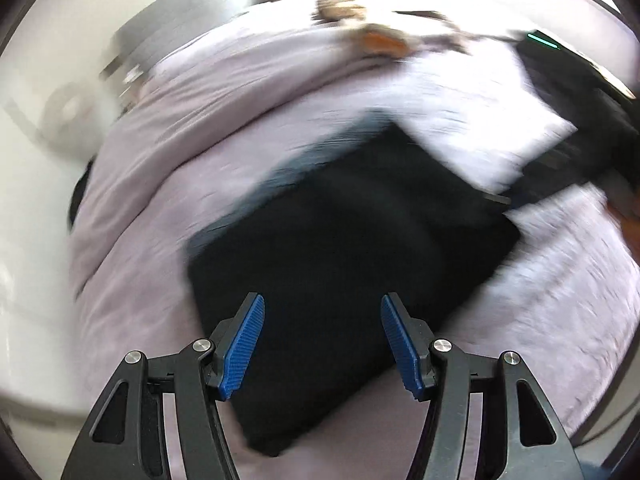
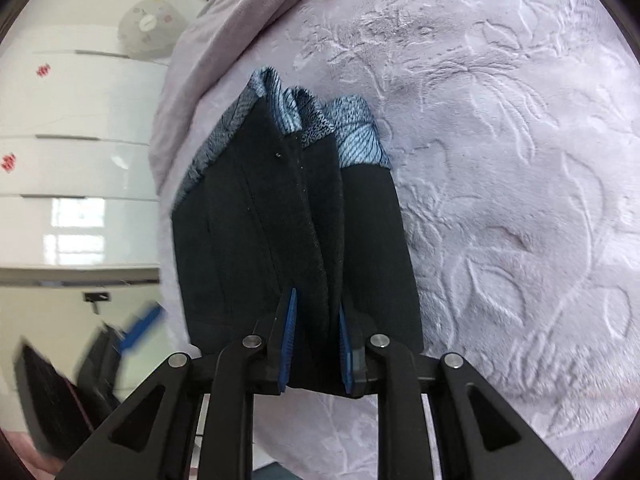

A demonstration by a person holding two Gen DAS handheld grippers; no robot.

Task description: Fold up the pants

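Right gripper clamped tight on the black pants, blue pads nearly together with a thick bunch of folded layers pinched between them. Fabric running straight away from the fingers, long axis in line with them, ending at a patterned blue-grey lining at the far edge. Bundle lying on, or just over, the embossed lilac bedspread; contact hard to call from here.

Over on the left wrist view, heavy blur. Left gripper spread wide, blue pads well apart, nothing between them. Same pants showing as a dark, roughly squared slab dead ahead of and below the open fingers, on the lilac bedspread, tilted diagonally, near corner toward the left pad.

Judgement: right side already owns the cloth; left nearer the free edge, likely needing to drop onto that near corner before any next fold.
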